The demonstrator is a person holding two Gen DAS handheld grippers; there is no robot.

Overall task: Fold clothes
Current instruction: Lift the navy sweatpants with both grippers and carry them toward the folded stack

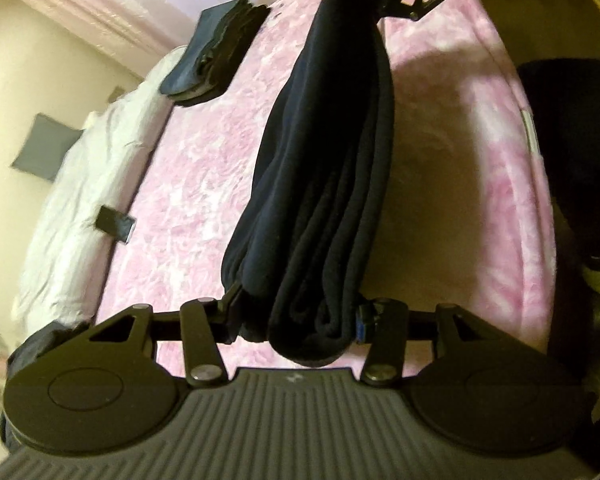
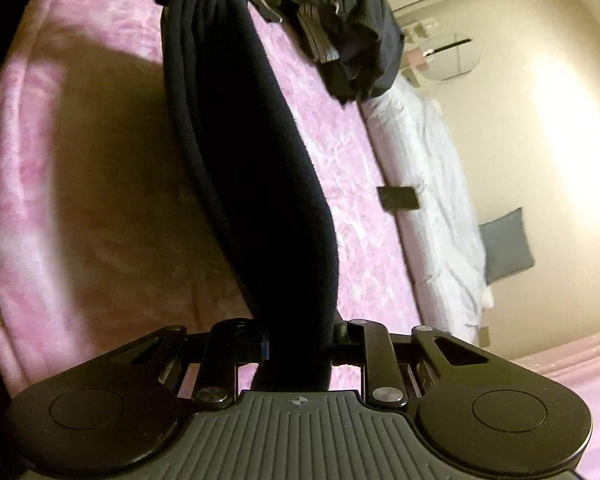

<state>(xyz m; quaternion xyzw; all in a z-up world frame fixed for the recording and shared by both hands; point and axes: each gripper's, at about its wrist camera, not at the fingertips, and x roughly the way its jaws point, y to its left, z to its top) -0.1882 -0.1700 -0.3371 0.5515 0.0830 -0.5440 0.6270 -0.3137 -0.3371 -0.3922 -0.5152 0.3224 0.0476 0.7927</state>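
Pink-blanketed bed (image 1: pixel 204 168) below: folded dark garment (image 1: pixel 320 184) hangs over it, long axis 6-to-12 o'clock, left hand-held gripper (image 1: pixel 300 320) and right hand-held gripper (image 2: pixel 300 344) each clenched on an end, equally near.

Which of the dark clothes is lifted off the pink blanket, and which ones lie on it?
The dark folded garment hangs between the left gripper and right gripper. The folded stack and loose pile lie on the blanket.
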